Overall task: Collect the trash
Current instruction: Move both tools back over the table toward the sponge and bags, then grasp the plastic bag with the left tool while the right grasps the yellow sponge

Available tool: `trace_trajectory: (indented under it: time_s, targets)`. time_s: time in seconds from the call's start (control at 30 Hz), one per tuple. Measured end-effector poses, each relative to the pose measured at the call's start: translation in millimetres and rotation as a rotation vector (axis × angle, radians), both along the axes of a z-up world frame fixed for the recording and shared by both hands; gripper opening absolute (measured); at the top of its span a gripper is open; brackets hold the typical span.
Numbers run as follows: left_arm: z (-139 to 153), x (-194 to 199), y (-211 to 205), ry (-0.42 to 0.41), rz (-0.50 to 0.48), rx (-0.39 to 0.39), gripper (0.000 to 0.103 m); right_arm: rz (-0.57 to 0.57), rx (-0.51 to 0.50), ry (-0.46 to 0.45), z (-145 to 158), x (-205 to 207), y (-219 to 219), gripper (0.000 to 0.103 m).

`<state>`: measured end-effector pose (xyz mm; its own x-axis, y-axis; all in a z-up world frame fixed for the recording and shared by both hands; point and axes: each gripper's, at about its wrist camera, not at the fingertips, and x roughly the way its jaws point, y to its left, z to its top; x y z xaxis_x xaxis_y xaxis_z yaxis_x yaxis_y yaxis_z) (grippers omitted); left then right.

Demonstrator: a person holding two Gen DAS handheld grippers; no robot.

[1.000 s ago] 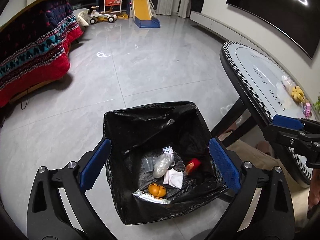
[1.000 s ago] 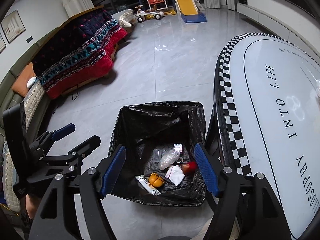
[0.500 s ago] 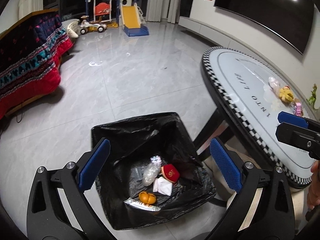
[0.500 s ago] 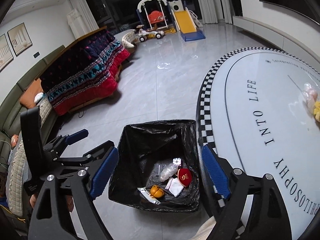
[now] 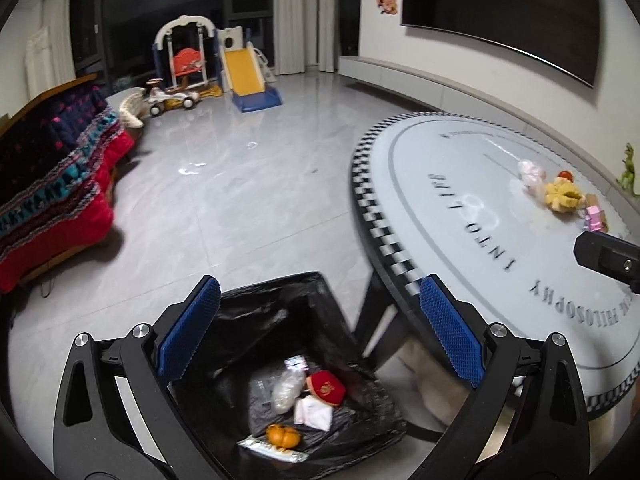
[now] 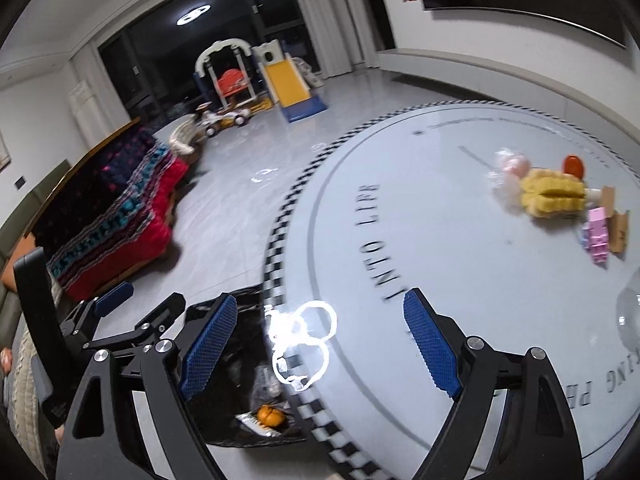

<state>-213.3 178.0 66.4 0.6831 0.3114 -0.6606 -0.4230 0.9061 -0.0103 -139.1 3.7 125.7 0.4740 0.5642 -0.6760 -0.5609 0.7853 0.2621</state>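
Observation:
A bin lined with a black bag [image 5: 280, 312] stands on the floor beside the round table [image 5: 460, 208]. It holds an orange peel [image 5: 283, 435], a red packet [image 5: 326, 387], white tissue and clear wrappers. My left gripper [image 5: 320, 336] is open and empty above the bin. My right gripper [image 6: 320, 344] is open and empty over the table's near edge. On the table's far side lie a yellow peel-like lump [image 6: 554, 194], a pink wrapper [image 6: 510, 168], a pink box [image 6: 598, 234] and a red-orange piece [image 6: 573, 165]. The bin also shows in the right wrist view [image 6: 224, 408].
A sofa with a red and dark patterned blanket [image 5: 52, 188] runs along the left. A toy slide and swing [image 5: 216, 68] stand at the far wall. A green dinosaur figure [image 5: 630, 168] stands by the right wall. Grey tiled floor [image 5: 240, 184] lies between.
Both grippers have risen and swung right, from above the bin toward the table. The table's trash items have come into the right wrist view. Both stay open and empty.

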Motion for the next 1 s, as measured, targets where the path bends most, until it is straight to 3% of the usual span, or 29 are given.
trace_trajectory:
  time_s: [0.23,0.4,0.53,0.7,0.83,1.0]
  targets:
    - [5,58,-26,0.03,-0.117,-0.11,0.097,-0.147,-0.007,0.016,0,43,-52,0.086]
    - [9,96,-57,0.028,-0.19,-0.056,0.097,-0.255,0.011,0.058,-8,78,-85,0.083]
    - [12,129,-75,0.032,-0.245,-0.075,0.097,-0.343,-0.008,0.093,-18,105,-106,0.083]
    - [10,170,-88,0.046,-0.285,-0.098,0.097,-0.393,0.014,0.148,-30,141,-120,0.083]
    - [4,201,-95,0.069,-0.31,-0.124,0.097,-0.402,-0.019,0.139,-36,163,-117,0.083]
    - [-4,240,-98,0.105,-0.333,-0.17,0.097,-0.423,-0.046,0.143,-42,192,-116,0.076]
